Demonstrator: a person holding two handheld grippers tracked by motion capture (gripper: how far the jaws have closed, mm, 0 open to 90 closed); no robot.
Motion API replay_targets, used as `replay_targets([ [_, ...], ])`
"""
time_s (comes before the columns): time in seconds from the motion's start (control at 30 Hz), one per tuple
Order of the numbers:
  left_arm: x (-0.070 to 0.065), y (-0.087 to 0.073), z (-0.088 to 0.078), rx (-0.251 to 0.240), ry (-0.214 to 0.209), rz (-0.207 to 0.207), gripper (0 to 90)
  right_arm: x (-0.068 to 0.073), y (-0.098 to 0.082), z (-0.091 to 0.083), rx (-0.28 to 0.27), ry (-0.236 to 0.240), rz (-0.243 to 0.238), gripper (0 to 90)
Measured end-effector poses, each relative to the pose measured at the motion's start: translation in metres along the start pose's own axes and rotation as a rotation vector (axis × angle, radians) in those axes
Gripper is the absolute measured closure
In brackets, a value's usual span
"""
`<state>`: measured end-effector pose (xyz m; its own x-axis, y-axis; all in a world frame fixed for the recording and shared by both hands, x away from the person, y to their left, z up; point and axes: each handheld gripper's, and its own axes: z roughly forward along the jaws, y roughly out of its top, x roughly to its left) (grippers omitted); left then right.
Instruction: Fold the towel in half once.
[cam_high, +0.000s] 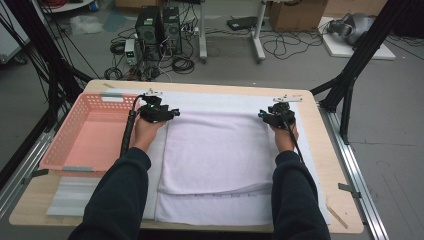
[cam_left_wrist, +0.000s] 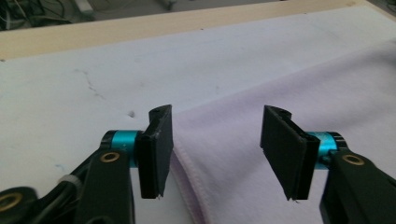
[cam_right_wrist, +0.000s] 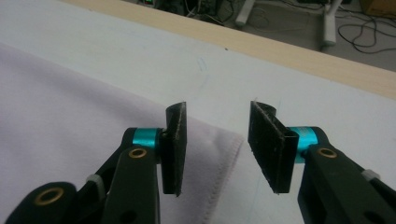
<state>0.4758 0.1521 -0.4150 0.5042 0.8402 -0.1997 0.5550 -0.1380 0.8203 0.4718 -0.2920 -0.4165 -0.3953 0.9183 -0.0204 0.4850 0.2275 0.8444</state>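
Note:
A pale lilac towel (cam_high: 215, 150) lies folded flat on a white mat (cam_high: 225, 97) that covers the table. My left gripper (cam_high: 159, 110) hovers at the towel's far left corner, jaws open. In the left gripper view the towel's hemmed edge (cam_left_wrist: 187, 163) runs on the mat below the gap of the left gripper (cam_left_wrist: 219, 112), and no pad touches it. My right gripper (cam_high: 277, 115) hovers at the far right corner, also open. In the right gripper view the towel's stitched corner (cam_right_wrist: 229, 140) lies on the mat under the gap of the right gripper (cam_right_wrist: 217, 107).
A pink plastic basket (cam_high: 90, 132) stands on the table's left side, close to my left forearm. A pale striped sheet (cam_high: 70, 197) lies in front of it. The wooden table edge (cam_high: 325, 150) runs along the right. Cables and computer towers (cam_high: 157, 30) sit on the floor beyond.

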Motion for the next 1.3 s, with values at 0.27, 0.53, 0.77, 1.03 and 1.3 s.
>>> replay_targets([
  [0.27, -0.021, -0.008, -0.014, -0.035, -0.066, 0.021, 32.1, 0.001, -0.001, -0.026, -0.005, 0.039, 0.008, 47.8],
  [0.53, -0.046, -0.030, -0.032, -0.045, -0.121, 0.096, 33.7, 0.005, -0.020, -0.056, 0.007, 0.096, 0.002, 45.8],
  [0.77, -0.055, -0.048, -0.054, -0.067, -0.125, 0.104, 34.5, 0.016, -0.038, -0.075, 0.076, 0.125, -0.002, 40.6],
  [1.03, -0.063, -0.077, -0.079, -0.056, -0.132, 0.103, 36.3, 0.036, -0.059, -0.097, 0.073, 0.155, -0.027, 45.7],
  [1.3, -0.074, -0.106, -0.096, -0.026, -0.150, 0.098, 38.8, 0.053, -0.092, -0.118, 0.097, 0.217, -0.025, 58.4],
])
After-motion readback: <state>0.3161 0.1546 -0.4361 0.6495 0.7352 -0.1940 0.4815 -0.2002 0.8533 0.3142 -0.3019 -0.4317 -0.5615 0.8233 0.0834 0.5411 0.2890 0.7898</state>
